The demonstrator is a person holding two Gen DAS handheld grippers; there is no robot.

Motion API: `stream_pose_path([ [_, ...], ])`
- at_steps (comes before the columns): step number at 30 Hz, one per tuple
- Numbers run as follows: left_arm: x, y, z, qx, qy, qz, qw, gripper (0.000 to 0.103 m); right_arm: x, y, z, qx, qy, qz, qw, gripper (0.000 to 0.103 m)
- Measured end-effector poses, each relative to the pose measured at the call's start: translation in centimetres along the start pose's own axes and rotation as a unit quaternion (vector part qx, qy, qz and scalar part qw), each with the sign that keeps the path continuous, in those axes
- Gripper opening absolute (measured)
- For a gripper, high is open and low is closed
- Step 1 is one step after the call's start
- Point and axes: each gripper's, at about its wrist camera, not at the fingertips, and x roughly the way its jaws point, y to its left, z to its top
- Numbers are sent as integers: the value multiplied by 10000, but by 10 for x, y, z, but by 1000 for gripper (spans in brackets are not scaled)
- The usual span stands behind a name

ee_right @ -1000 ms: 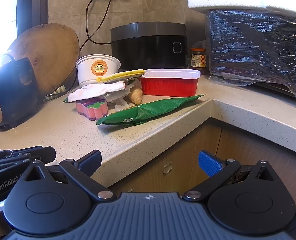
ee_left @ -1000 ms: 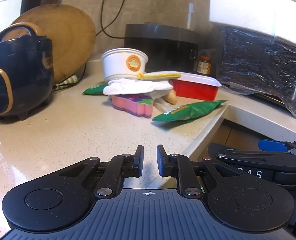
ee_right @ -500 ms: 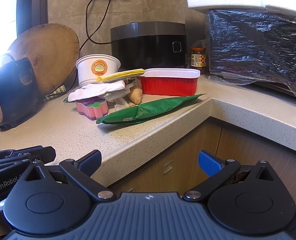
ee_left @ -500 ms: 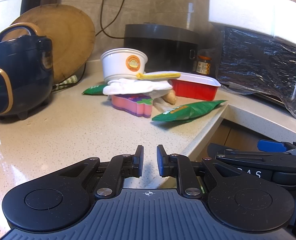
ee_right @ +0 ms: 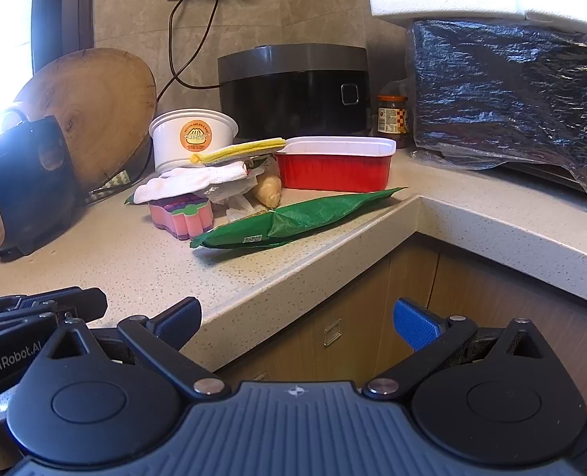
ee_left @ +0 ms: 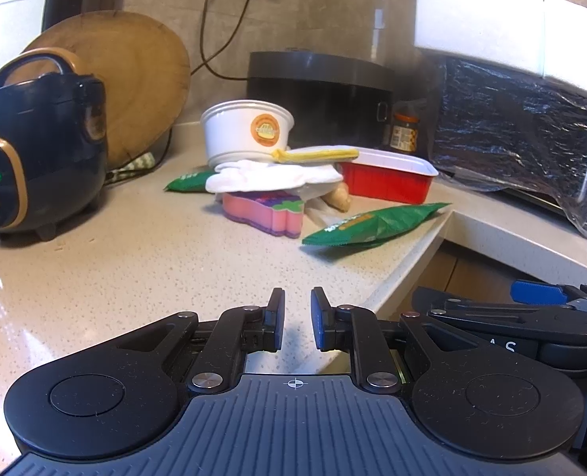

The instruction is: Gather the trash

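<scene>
Nothing is changing since a sec ago: both grippers are staying where they were, so collecting is not started yet. The left gripper [ee_left: 296,319] is hovering over the countertop [ee_left: 134,269] w/ jaws nearly closed, a narrow gap, grasping nothing. The right gripper [ee_right: 297,323] is hanging off the counter edge, jaws wide apart, empty. The trash is lying further back, well apart from both: green wrapper [ee_right: 293,218] near the edge, red tray [ee_right: 333,166] and white bowl [ee_right: 192,139] behind it. I think the wrapper is the easiest first pick.
</scene>
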Motion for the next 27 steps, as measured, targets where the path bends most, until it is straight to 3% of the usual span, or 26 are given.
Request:
stream_pose_path([
  [12, 11, 3, 9, 98, 207, 106, 9997, 19, 13, -2, 6, -78, 10, 64, 9999, 103],
  [16, 20, 18, 31, 86, 630, -203, 9978, 19, 21, -10, 18, -310, -514, 206, 9980, 103],
  [19, 29, 35, 50, -152, 794, -545, 9952, 19, 26, -29, 33, -256, -1185, 488, 9914, 103],
  [20, 35, 40, 56, -291, 838, -745, 9933, 19, 32, -36, 40, -197, -1223, 500, 9910, 103],
  [22, 48, 50, 66, -635, 963, -1197, 9861, 19, 49, -51, 54, -71, -1002, 513, 9936, 103],
  [24, 61, 55, 76, -840, 995, -1408, 9814, 19, 66, -61, 64, -43, -647, 481, 9967, 103],
  [27, 72, 48, 94, -478, 635, -1153, 9901, 19, 86, -71, 71, 47, -222, 402, 9989, 103],
])
